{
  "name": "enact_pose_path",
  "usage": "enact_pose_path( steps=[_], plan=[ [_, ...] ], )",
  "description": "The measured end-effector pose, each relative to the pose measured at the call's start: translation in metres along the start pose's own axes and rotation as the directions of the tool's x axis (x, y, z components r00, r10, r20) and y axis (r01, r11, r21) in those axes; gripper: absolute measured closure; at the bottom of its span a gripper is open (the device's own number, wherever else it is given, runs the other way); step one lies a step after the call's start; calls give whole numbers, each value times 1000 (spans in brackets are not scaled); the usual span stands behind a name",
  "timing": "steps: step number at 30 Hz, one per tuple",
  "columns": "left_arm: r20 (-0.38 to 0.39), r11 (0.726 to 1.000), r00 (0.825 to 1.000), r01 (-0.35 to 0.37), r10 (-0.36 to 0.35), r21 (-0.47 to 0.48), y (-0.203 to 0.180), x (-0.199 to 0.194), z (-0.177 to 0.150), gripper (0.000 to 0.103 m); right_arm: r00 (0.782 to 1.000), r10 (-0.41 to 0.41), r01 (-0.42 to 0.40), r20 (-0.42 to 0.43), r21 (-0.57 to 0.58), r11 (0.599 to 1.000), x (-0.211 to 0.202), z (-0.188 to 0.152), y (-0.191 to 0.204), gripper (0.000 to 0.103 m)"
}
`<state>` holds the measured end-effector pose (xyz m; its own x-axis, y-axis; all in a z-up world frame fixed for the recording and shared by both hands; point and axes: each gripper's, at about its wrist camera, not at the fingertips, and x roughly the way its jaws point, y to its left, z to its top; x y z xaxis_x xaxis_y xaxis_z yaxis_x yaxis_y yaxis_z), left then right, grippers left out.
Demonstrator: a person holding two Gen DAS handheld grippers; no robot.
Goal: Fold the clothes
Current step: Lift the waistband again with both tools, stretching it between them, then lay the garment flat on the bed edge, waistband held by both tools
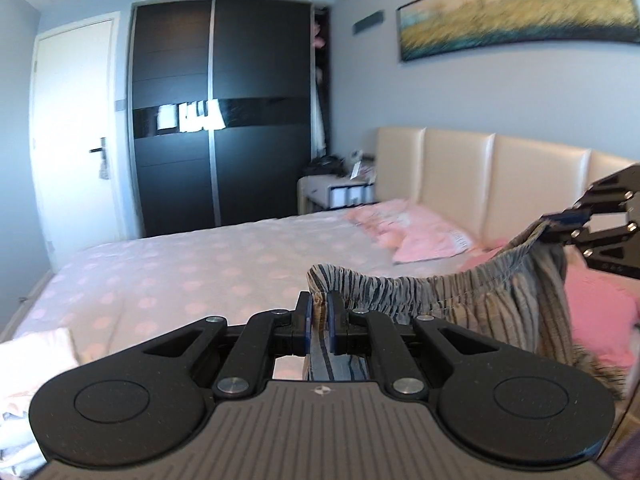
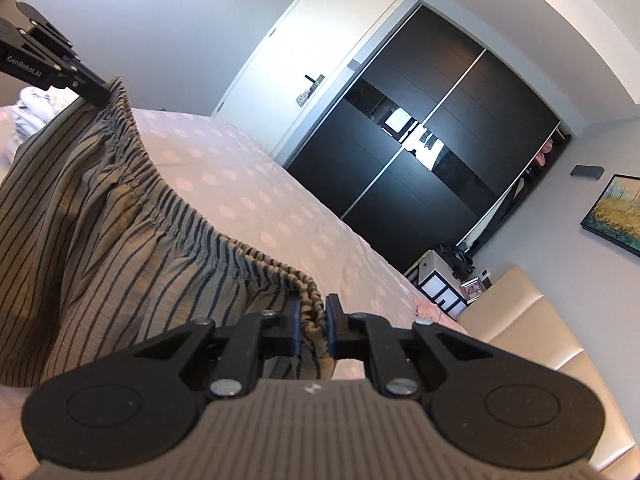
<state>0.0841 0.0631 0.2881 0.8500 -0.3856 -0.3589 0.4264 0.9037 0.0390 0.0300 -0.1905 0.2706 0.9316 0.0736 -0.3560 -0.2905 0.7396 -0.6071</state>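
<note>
The left hand-held gripper [image 1: 319, 312] is pinching one end of the gathered elastic waistband of a striped garment [image 1: 472, 300], its blue pads nearly pressed together with only the bunched fabric between them. The right hand-held gripper [image 2: 312, 316] is pinching the other end of the same waistband in the same way.

The striped garment [image 2: 100, 216] is hanging between the two hand-held grippers. Its waistband is sagging in a curve from one to the other, and the tan cloth with dark stripes is draping down below them, above a bed [image 1: 180, 264] covered in a pale dotted sheet.

From the left wrist view, the right hand-held gripper [image 1: 558, 224] is showing at the right edge, partly cut off. From the right wrist view, the left hand-held gripper [image 2: 102, 94] is reaching in at the upper left. The lower part of the garment is hidden behind the gripper bodies, so what kind of garment it is cannot be told.
</note>
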Motion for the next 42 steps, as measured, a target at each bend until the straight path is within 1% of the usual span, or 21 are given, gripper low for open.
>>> enact_pose_path(
  steps=[2, 5, 7, 9, 10, 11, 12, 14, 17, 20, 22, 24, 26, 27, 30, 33, 36, 38, 40, 42],
  plan=[
    [10, 999, 999, -41, 41, 3, 3, 15, 9, 97, 999, -42, 42, 15, -10, 999, 18, 6, -1, 90],
    [91, 994, 989, -113, 113, -3, 8, 21, 31, 97, 989, -128, 127, 71, 17, 992, 34, 19, -10, 90],
    [172, 988, 973, -156, 155, -12, 9, 17, 47, 97, 973, -190, 184, 127, 62, 981, 36, 29, -20, 90],
    [253, 982, 950, -186, 180, 1, 7, 8, 62, 97, 954, -242, 225, 178, 108, 968, 34, 37, -30, 90],
    [286, 979, 940, -201, 188, 18, 6, 4, 67, 97, 948, -253, 233, 193, 121, 965, 33, 40, -34, 90],
    [307, 978, 933, -206, 186, 35, 4, -1, 71, 97, 946, -256, 234, 199, 131, 964, 32, 42, -37, 90],
    [314, 977, 933, -204, 177, 55, 3, -4, 73, 97, 947, -253, 229, 200, 134, 964, 32, 42, -40, 90],
    [305, 973, 938, -205, 165, 105, 0, -7, 68, 98, 956, -220, 199, 194, 126, 972, 35, 38, -39, 90],
    [224, 969, 964, -181, 141, 168, -2, 2, 41, 98, 979, -135, 123, 153, 86, 989, 45, 17, -25, 90],
    [95, 962, 989, -132, 112, 238, -8, 15, -5, 98, 997, -27, 25, 75, 20, 999, 60, -18, 7, 90],
    [-5, 955, 996, -85, 90, 285, -14, 22, -43, 97, 999, 52, -52, 10, -12, 999, 68, -46, 31, 90],
    [-106, 950, 992, -25, 61, 313, -20, 26, -84, 97, 990, 129, -131, -56, -36, 991, 72, -77, 56, 90],
    [-196, 944, 980, 34, 32, 328, -28, 26, -122, 98, 973, 197, -205, -121, -54, 977, 71, -108, 80, 90],
    [-238, 940, 971, 64, 18, 334, -32, 26, -141, 98, 961, 232, -244, -150, -60, 968, 69, -123, 92, 90],
    [-351, 926, 936, 158, -30, 343, -45, 18, -190, 98, 922, 315, -336, -223, -60, 940, 60, -164, 121, 90],
    [-439, 900, 895, 251, -76, 356, -55, 6, -230, 98, 890, 373, -398, -261, -47, 916, 47, -197, 142, 90],
    [-506, 867, 856, 328, -105, 376, -67, -7, -259, 98, 865, 414, -440, -283, -31, 898, 37, -219, 157, 91],
    [-543, 845, 831, 375, -123, 383, -75, -14, -270, 98, 849, 437, -463, -297, -21, 886, 37, -228, 160, 91],
    [-568, 812, 811, 422, -140, 402, -84, -22, -278, 98, 832, 456, -485, -317, -15, 874, 36, -233, 162, 91],
    [-593, 788, 790, 464, -160, 406, -89, -30, -283, 98, 811, 475, -508, -343, -10, 861, 27, -246, 171, 91]
  ],
)
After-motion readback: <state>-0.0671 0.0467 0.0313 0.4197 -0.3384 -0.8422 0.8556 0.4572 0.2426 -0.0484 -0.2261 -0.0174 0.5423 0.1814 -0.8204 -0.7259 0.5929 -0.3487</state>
